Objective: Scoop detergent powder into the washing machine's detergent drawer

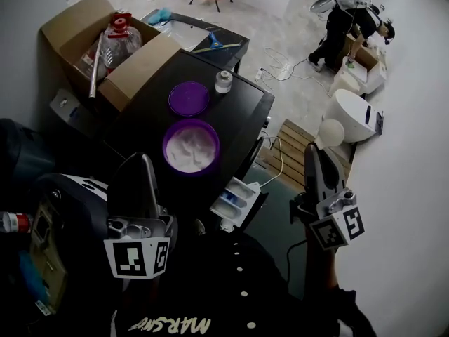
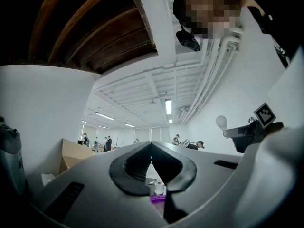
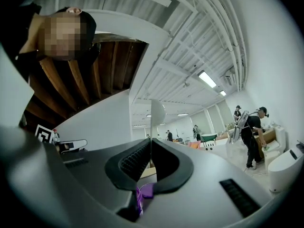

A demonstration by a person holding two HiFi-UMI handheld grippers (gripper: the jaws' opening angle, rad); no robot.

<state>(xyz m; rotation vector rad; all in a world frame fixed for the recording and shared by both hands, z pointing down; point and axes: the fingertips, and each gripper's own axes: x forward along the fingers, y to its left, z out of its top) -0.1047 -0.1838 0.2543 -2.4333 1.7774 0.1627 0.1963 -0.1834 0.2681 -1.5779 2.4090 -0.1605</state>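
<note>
1. Currently the round purple tub of white powder point(image 1: 167, 146) sits open on the black washing machine's top point(image 1: 242, 111), and I place everything else by that tub.
2. Just behind the tub lies the flat purple lid point(image 1: 189, 98); the small clear jar point(image 1: 223, 81) stands behind it and to the right.
3. The white plastic detergent drawer point(image 1: 235, 201) stands pulled out in front of the tub, slightly right and lower.
4. My left gripper point(image 1: 142, 159) hovers front-left of the tub, apart from it; its fingers point(image 2: 133, 167) meet at the tips with nothing between them.
5. My right gripper point(image 1: 312, 149) hangs well right of the tub, off the machine; its fingers point(image 3: 135, 163) are together at the tips too. A purple scrap point(image 3: 145, 191) shows low in their gap; I cannot tell what it is.
</note>
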